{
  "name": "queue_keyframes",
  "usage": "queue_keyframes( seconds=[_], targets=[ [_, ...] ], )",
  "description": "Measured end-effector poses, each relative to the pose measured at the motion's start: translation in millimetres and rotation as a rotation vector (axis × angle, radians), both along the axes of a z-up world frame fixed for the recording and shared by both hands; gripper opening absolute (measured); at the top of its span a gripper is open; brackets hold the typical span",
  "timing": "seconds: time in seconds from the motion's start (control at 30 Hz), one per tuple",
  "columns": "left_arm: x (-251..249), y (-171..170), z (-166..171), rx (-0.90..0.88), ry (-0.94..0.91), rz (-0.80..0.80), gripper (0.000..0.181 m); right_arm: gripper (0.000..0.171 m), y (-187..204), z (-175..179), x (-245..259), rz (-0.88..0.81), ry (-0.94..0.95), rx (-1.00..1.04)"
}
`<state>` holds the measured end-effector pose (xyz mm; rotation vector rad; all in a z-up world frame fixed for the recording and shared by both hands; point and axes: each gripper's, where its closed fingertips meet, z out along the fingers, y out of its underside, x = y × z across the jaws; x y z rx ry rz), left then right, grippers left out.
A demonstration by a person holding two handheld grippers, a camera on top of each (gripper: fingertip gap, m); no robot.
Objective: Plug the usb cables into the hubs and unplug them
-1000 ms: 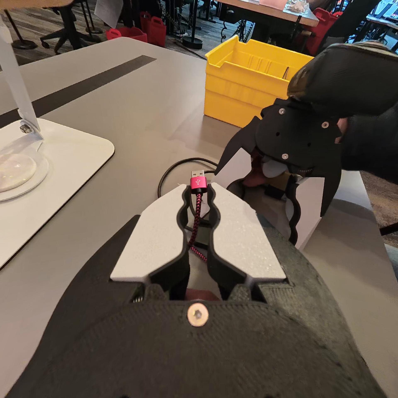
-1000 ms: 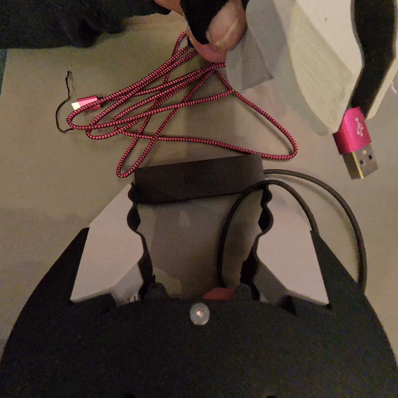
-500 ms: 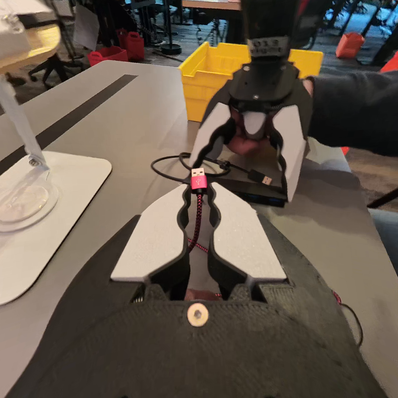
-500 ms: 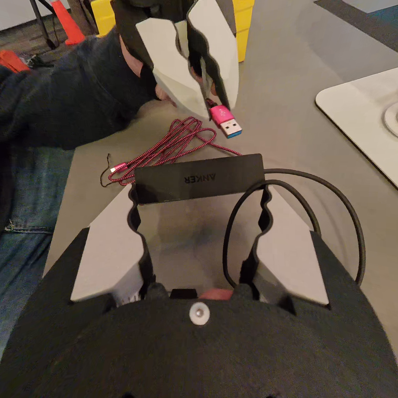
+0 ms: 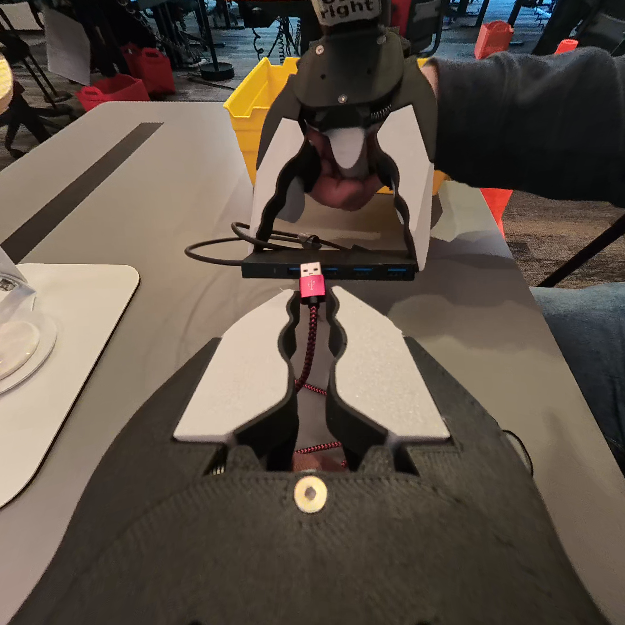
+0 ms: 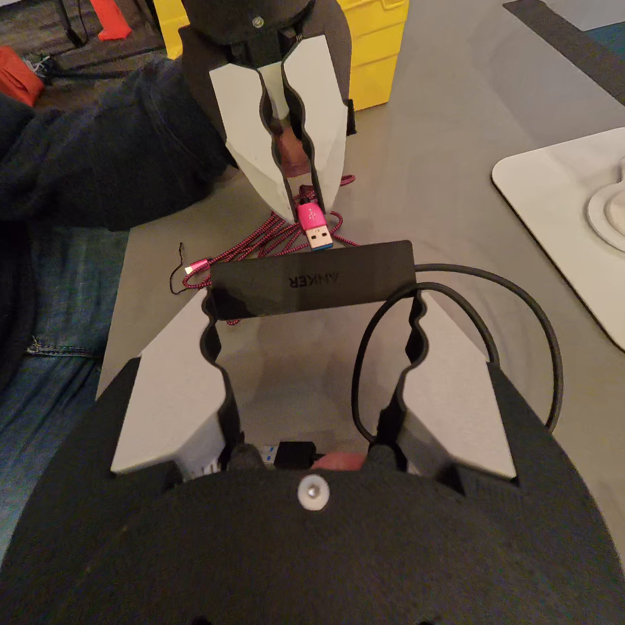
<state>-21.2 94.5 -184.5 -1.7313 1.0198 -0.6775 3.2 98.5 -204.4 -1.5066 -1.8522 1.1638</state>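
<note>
Grey surface (image 5: 176, 189) is carrying a white pad (image 5: 67, 331) to the left of the black hub (image 5: 328, 270) and a yellow bin (image 5: 250, 111) behind it. Left hand-held gripper (image 5: 311, 294) is pinching the pink USB plug (image 5: 311, 279), nearly closed, with the plug's metal tip sitting just in front of the hub's port row, not yet inserted. Braided pink cable (image 6: 270, 243) is lying on the surface beyond the hub. Right hand-held gripper (image 6: 313, 299) is spread wide, clamping the hub by its two ends.
</note>
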Motion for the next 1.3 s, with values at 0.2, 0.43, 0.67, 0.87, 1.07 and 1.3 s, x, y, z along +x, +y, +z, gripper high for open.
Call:
queue_keyframes(
  seconds=[0.2, 0.43, 0.67, 0.87, 1.07, 1.3],
  targets=[
    [1, -4, 1, -0.009, -0.017, -0.028, 0.014, 0.112, 2, 6, 2, 0.006, 0.009, -0.006],
    [5, -9, 0, -0.018, -0.018, -0.060, 0.014, 0.112, 3, 5, 4, 0.007, 0.005, 0.004],
    [7, -10, 0, -0.016, -0.014, -0.071, 0.014, 0.112, 2, 1, 4, 0.020, -0.021, 0.029],
    [8, -9, -8, -0.027, 0.037, -0.065, 0.014, 0.112, -1, -8, 6, 0.042, -0.075, 0.076],
    [9, -11, -12, -0.038, 0.054, -0.076, 0.014, 0.112, -2, -11, 8, 0.056, -0.112, 0.116],
    [10, -12, -18, -0.040, 0.089, -0.084, 0.014, 0.112, -6, -11, 12, 0.086, -0.154, 0.112]
  ],
)
